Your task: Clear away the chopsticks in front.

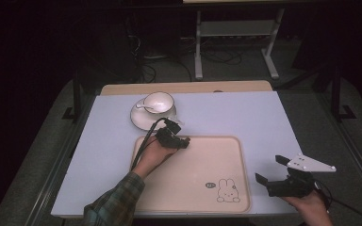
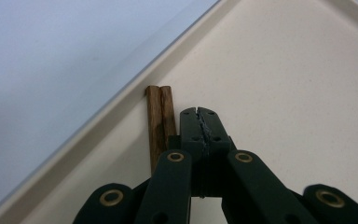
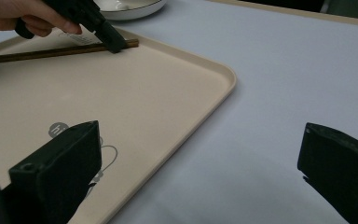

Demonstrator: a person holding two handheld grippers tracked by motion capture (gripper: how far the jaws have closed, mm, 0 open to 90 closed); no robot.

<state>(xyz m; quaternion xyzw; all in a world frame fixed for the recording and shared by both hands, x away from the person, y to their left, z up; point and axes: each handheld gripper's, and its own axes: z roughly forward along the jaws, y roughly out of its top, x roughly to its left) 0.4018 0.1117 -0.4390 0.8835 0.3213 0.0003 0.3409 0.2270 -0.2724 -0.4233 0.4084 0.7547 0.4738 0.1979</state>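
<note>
Left gripper view is showing us the chopsticks [image 2: 161,123] lying flat on the tray [image 2: 284,84], just inside its rim, with our left gripper [image 2: 200,122] right beside them. Its fingers [image 2: 213,126] are clenched tight on each other, grasping nothing; the two wooden sticks are lying alongside the closed tips, parallel to them. In the right gripper view we are seeing the chopsticks [image 3: 56,51] stretching along the tray's far edge, their long axis following that rim, with the left gripper [image 3: 114,44] resting at their end. We are holding the right gripper [image 1: 269,169] off the tray, over the worktop [image 1: 264,117], fingers released and wide apart, well away from the sticks. We are judging the left hand [image 1: 153,155] far nearer for any next move.
</note>
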